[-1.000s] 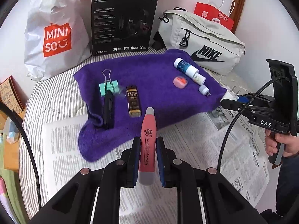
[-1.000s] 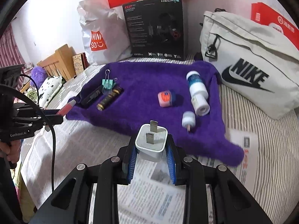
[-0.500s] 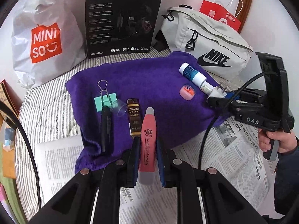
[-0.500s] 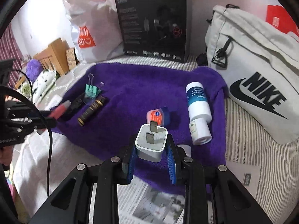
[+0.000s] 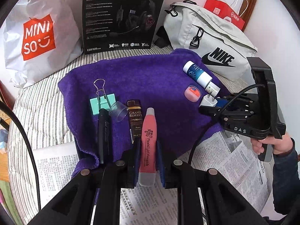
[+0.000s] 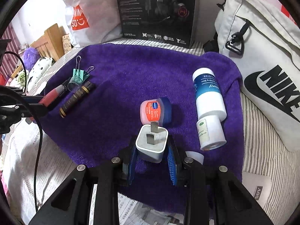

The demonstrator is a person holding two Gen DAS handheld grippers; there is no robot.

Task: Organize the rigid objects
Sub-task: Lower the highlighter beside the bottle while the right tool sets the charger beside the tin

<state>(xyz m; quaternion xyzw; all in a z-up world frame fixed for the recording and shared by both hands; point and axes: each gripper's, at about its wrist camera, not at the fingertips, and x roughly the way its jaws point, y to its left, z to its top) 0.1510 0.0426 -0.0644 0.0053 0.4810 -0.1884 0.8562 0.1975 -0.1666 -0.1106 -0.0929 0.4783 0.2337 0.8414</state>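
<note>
Pink flashlight (image 5: 148,144), clamped lengthwise over the purple towel (image 5: 150,78). White plug adapter (image 6: 151,142), prongs up, clamped. On towel: binder clip (image 5: 102,103), black pen (image 5: 103,131), brown tube (image 5: 135,120), balm jar (image 6: 155,112), two bottles.

small white cap (image 6: 195,156): mostly hidden behind right tool | black box (image 5: 121,13): top cut off by frame

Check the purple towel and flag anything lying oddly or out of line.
One oddity: a clear plastic cap lies loose on its side on the purple towel, between the mint binder clip and the brown Grand Reserve tube. Nothing looks spilled or damaged.
</note>
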